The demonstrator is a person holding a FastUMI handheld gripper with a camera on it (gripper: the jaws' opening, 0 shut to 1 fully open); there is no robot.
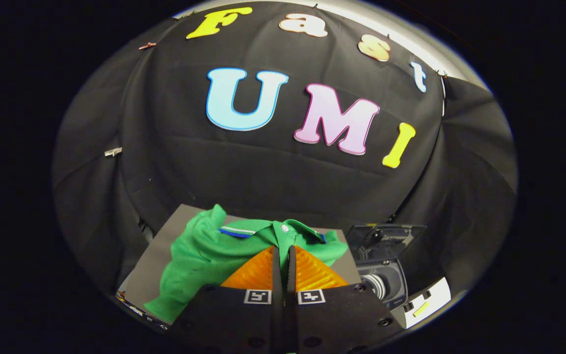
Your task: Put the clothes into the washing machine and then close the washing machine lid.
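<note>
A green polo shirt (199, 255) with a blue-and-white striped collar lies bunched over the grey tabletop (162, 241), spreading to both sides of my fingers. My gripper (283, 250) is shut on the shirt near its collar and button placket, with only a thin slit between the fingers. To the right of the fingers stands a small toy washing machine (386, 287). Its dark lid (383, 238) is tilted up and open, and the drum opening shows below it.
A white panel (428, 302) with a yellow mark sits in front of the washing machine on the right. Black cloth walls close in behind and around the table. The table's left edge drops off close to the shirt's sleeve.
</note>
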